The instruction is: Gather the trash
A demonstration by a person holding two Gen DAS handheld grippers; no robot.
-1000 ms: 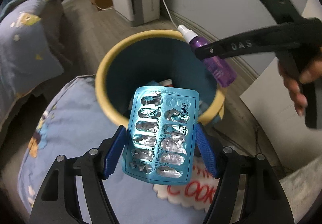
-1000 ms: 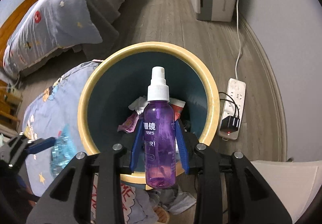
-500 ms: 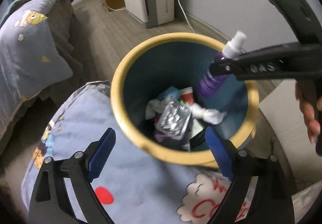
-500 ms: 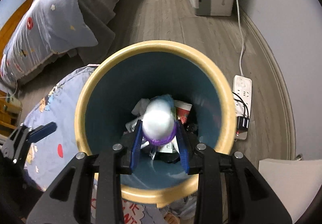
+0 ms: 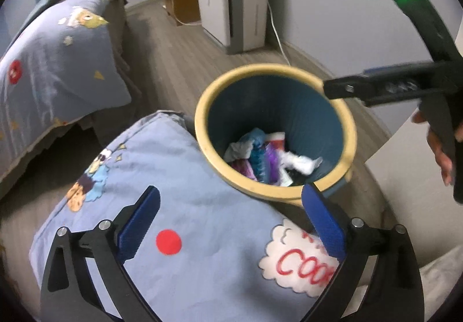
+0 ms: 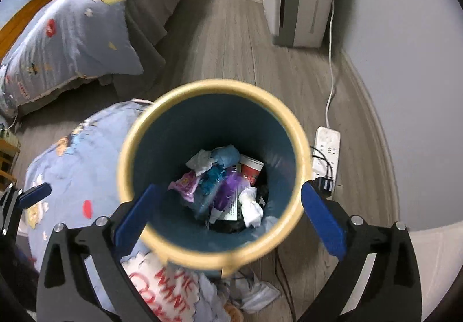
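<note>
Both grippers empty, jaws just spread wide: left gripper (image 5: pixel 230 219) over the blue blanket (image 5: pixel 188 194) beside the bin (image 5: pixel 348 131), right gripper (image 6: pixel 228 216) straight above the bin (image 6: pixel 298 148) mouth. Purple bottle (image 6: pixel 230 191) and teal blister pack (image 6: pixel 209 181) lie in the bin among tissues and wrappers. Power strip (image 6: pixel 328 144) sits on the floor just right of the bin.

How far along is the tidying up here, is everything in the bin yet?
Done: the purple spray bottle and the blue pill pack lie in the bin among the other rubbish. In hand: nothing; the left gripper and right gripper have just opened their jaws and stand empty. Left: crumpled wrappers on the floor beside the bin look like possible trash.
</note>
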